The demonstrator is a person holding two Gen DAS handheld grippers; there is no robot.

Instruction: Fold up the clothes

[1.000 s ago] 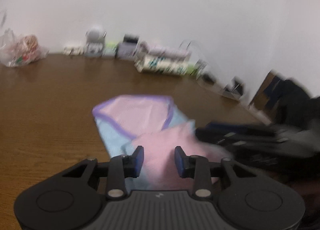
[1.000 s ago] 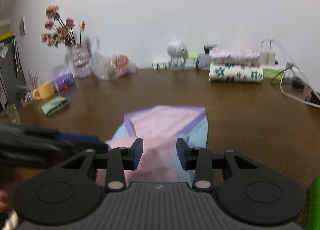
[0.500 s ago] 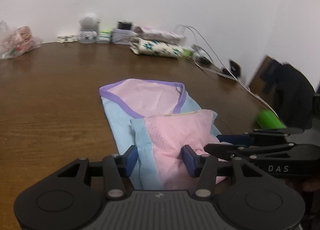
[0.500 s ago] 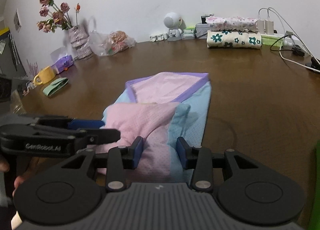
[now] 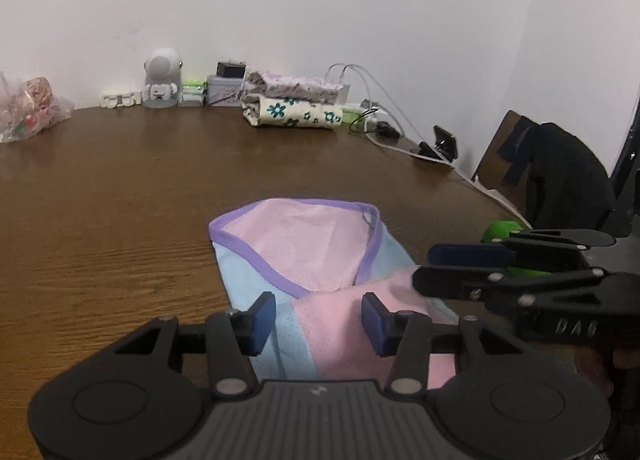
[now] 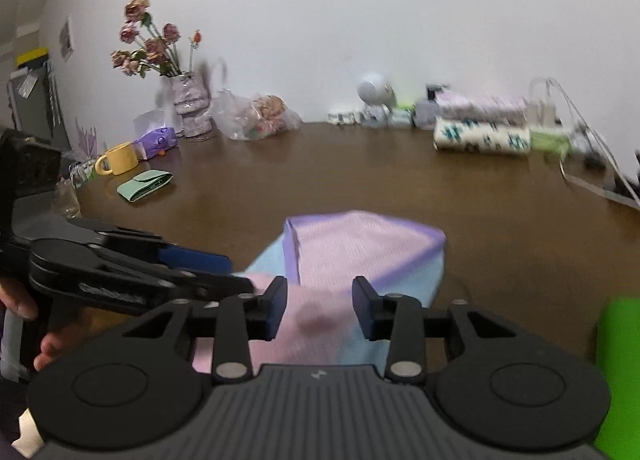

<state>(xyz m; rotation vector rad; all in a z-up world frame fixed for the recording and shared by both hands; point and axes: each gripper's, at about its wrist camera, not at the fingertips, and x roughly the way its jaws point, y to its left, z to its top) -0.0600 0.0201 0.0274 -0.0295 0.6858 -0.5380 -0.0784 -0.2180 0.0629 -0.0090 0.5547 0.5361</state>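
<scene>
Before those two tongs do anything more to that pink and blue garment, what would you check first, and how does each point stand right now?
1. Garment lies on the table: ok.
2. Near flap folded over the rest: ok; the pink part lies doubled on top.
3. Left tongs free of the cloth: ok; jaws apart above it, and they have just closed a little.
4. Right tongs free of the cloth: ok; they have just been closing, pads not pressing it.
5. The two tongs clear of each other: cannot tell; they are very close.
6. Finished folded clothes at the wall undisturbed: ok.
</scene>
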